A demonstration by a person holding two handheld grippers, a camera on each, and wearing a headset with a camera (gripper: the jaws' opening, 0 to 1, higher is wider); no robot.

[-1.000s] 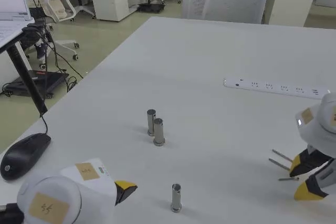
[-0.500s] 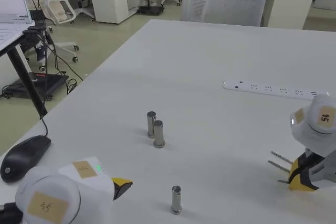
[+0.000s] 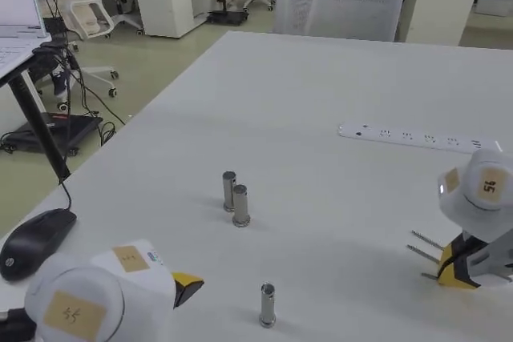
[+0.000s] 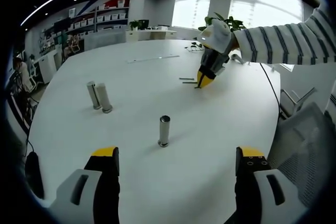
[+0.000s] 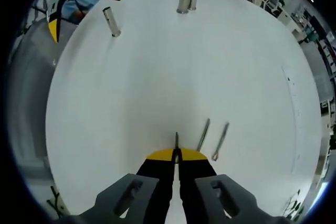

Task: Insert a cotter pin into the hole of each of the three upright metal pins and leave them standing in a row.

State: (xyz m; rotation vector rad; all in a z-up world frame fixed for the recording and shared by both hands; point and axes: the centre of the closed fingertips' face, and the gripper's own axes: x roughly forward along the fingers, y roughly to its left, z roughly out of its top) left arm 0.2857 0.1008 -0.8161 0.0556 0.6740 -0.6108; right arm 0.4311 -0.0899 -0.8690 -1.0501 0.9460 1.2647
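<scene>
on the white table [image 3: 321,118] a long power strip [image 3: 417,137] lies toward the far side and a black mouse [image 3: 36,239] sits at the near left edge. the left gripper [image 4: 178,153] hangs low over the near edge, its jaws wide apart with nothing between them. the right gripper [image 5: 177,155] is down on the table's right part, tips pressed together and clamped on a cotter pin [image 5: 176,141] that pokes out ahead of them. three metal pins [image 3: 240,204] stand upright: two close together, the third well apart and nearer the left gripper. none carries a cotter pin yet. two more cotter pins [image 5: 203,134] lie flat just beside the right gripper's tips.

the metal pins look solid, stiff and smooth, and likely to topple if nudged high up, so steadying one low on its shaft seems wise. the cotter pins are thin, light wire, easy to bend or flick away. they are best gripped at the head end, leaving the legs free for the hole.

each gripper bears a tan sticker [image 3: 490,186] with handwritten digits, perhaps "54" on the right one, too blurred to be certain.
</scene>
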